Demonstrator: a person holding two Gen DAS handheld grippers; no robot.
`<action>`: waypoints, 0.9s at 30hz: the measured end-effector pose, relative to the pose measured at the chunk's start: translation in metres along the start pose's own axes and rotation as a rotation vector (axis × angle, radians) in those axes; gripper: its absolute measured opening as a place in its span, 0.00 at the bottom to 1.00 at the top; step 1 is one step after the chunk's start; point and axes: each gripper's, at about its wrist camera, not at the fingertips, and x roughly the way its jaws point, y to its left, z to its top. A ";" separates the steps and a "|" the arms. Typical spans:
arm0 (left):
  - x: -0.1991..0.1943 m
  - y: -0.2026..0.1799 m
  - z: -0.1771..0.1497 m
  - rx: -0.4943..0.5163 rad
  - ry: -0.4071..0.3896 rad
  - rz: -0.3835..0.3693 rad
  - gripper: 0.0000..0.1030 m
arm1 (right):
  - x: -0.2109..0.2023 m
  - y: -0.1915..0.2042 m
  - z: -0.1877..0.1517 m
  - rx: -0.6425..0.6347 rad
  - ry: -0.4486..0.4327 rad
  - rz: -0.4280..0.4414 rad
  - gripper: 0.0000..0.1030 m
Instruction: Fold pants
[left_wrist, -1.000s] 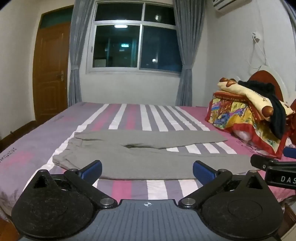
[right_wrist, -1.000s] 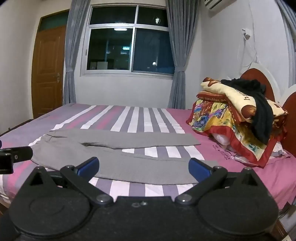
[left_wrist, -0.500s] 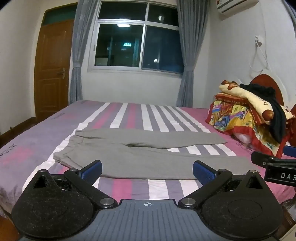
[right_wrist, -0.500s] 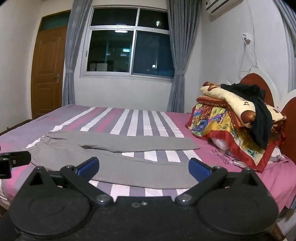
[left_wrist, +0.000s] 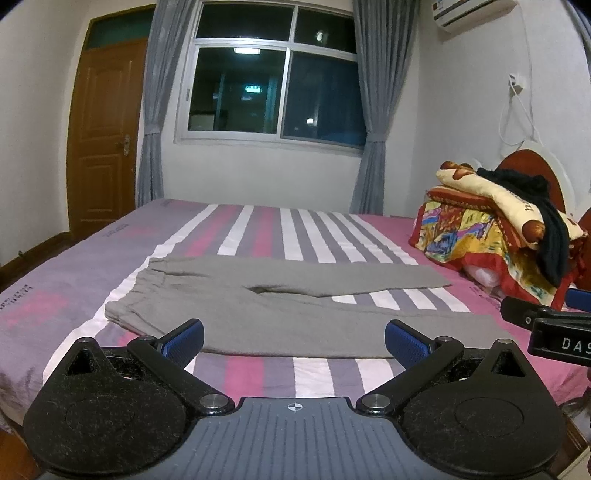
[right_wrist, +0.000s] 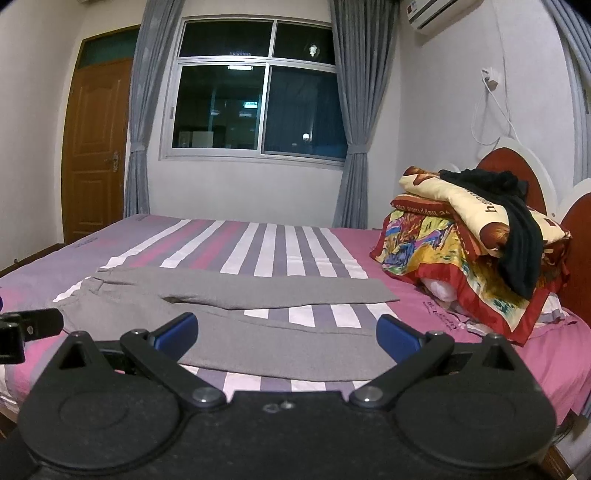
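On the striped bed the grey pants lie flat, legs spread toward the pillows. Compared with a second ago, both views sit a little higher; nothing is grasped. The left gripper and right gripper keep jaws wide, so folding has not begun.

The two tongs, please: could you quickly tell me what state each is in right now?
Left tongs: open, holding nothing, above the grey pants.
Right tongs: open, holding nothing.
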 end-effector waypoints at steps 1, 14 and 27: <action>0.000 -0.001 0.000 0.002 0.000 -0.001 1.00 | 0.000 0.000 0.000 -0.002 0.000 0.001 1.00; -0.001 -0.004 0.000 0.005 -0.001 -0.004 1.00 | -0.002 0.001 -0.001 0.002 -0.011 -0.004 1.00; -0.001 -0.005 0.000 0.006 -0.002 -0.004 1.00 | -0.003 0.002 -0.001 0.011 -0.024 -0.005 1.00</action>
